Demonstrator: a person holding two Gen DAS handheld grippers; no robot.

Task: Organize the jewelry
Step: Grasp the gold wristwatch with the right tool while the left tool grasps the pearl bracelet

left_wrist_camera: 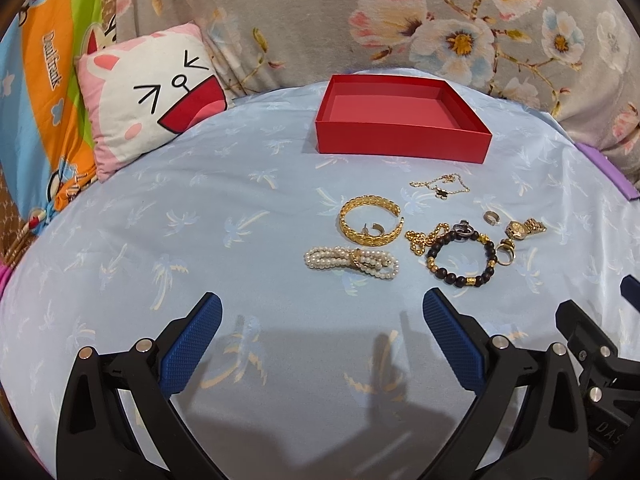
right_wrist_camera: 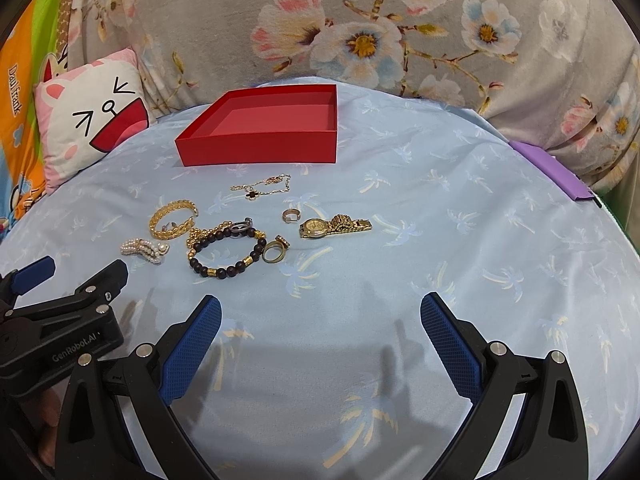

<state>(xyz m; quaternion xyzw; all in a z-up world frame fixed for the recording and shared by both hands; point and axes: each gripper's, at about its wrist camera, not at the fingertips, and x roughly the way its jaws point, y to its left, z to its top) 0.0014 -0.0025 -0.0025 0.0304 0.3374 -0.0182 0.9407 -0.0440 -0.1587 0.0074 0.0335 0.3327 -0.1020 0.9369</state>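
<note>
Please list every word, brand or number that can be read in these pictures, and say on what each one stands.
"GenRobot.AI": on the black body of the left gripper.
"DoniFrank" (uncertain): on the orange cartoon blanket.
"DAS": cut-off letters on the right gripper.
Watch dial: too small to read.

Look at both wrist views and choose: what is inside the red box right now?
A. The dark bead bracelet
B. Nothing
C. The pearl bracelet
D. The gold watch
B. The red box shows only its bare pink floor, while the gold watch, pearl bracelet and dark bead bracelet all lie on the blue sheet in front of it.
</note>
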